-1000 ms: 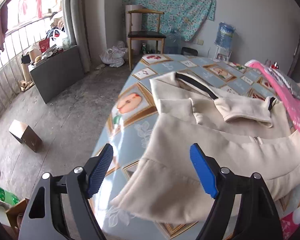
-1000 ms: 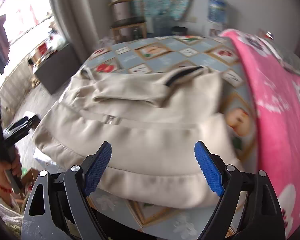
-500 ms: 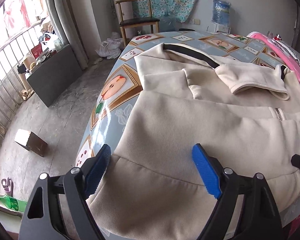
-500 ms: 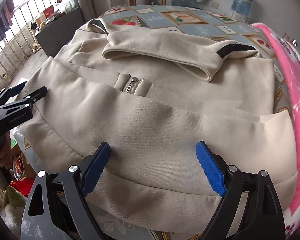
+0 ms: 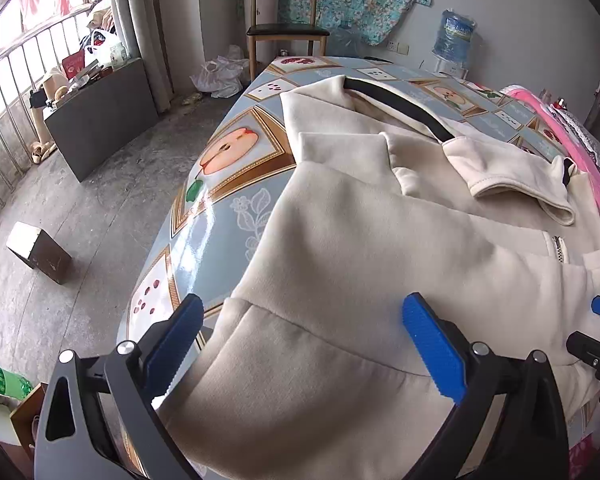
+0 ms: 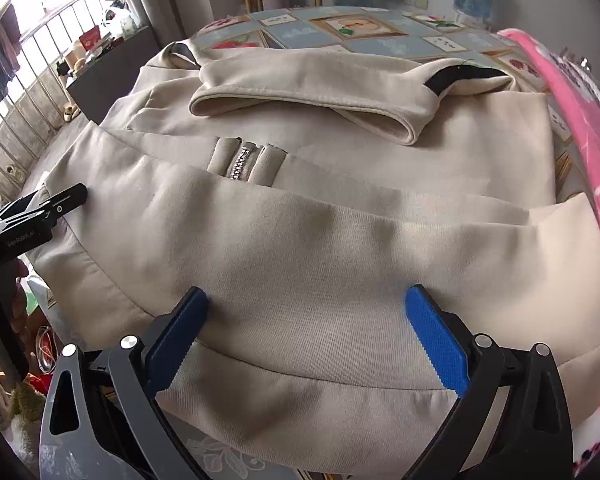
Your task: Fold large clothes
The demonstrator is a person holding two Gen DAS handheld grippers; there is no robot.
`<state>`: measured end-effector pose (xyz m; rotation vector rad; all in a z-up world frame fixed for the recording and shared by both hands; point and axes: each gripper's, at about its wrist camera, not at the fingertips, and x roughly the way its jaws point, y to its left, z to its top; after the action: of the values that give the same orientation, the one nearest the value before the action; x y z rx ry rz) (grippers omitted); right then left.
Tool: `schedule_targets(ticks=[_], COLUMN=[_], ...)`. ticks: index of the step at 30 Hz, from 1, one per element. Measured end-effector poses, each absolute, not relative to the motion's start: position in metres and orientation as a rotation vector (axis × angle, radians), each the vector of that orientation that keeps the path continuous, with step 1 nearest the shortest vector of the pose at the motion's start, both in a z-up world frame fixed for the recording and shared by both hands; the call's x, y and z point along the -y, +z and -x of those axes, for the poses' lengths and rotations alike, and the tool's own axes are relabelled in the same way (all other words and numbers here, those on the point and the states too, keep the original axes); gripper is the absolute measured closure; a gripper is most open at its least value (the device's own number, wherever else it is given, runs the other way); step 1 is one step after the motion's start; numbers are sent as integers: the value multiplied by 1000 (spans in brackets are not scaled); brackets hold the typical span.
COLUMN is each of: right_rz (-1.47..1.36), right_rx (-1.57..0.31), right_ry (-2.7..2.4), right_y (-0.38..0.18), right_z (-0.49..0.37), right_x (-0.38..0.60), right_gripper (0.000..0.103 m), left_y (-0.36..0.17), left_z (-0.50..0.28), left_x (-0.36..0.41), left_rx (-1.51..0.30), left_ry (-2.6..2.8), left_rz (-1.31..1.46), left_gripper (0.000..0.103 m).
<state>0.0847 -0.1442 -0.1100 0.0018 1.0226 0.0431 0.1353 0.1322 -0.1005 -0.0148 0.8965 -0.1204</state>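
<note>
Hovering over the near hem of a cream jacket (image 6: pixel 340 240), the right gripper (image 6: pixel 306 322) stands with its blue pads spread wide, nothing pinched between them; its jaws have just been opening. To its left, the left gripper (image 5: pixel 302 338) is likewise agape above the hem's corner, its jaws also freshly opened, with cloth beneath the pads but not clamped. The jacket lies on a table (image 5: pixel 220 216) covered in a glossy fruit-print cloth, one sleeve (image 6: pixel 300 92) folded across the chest just beyond the zipper (image 6: pixel 240 164), the dark-lined collar (image 5: pixel 396 104) farthest off. A pink blanket (image 6: pixel 572 120) crowds the table's right side. The risk from here: the thick hem may be caught in one layer only, or unevenly between the two hands, skewing the fold; the slick tablecloth could let the whole garment slide, tipping the loose sleeve out of place.
</note>
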Motion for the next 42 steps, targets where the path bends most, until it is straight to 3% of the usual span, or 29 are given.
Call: schedule_targets(ticks=[27,37,42], right_rz=[-5,124,55], right_rx=[-950,-835,-895], right_ry=[79,378,601], right_y=[-110,-46,-48], right_z=[-78,-94,-133], right_x=[147,111,96], right_gripper=[7,7,26], left_y=[-105,-83,-73], left_z=[-140,-127,-127], left_x=[-138,-139,-144], left_rx=[-922,-811,-785], left_ry=[-163,-199,-214], left_rz=[66,25,23], left_gripper=[5,5,5])
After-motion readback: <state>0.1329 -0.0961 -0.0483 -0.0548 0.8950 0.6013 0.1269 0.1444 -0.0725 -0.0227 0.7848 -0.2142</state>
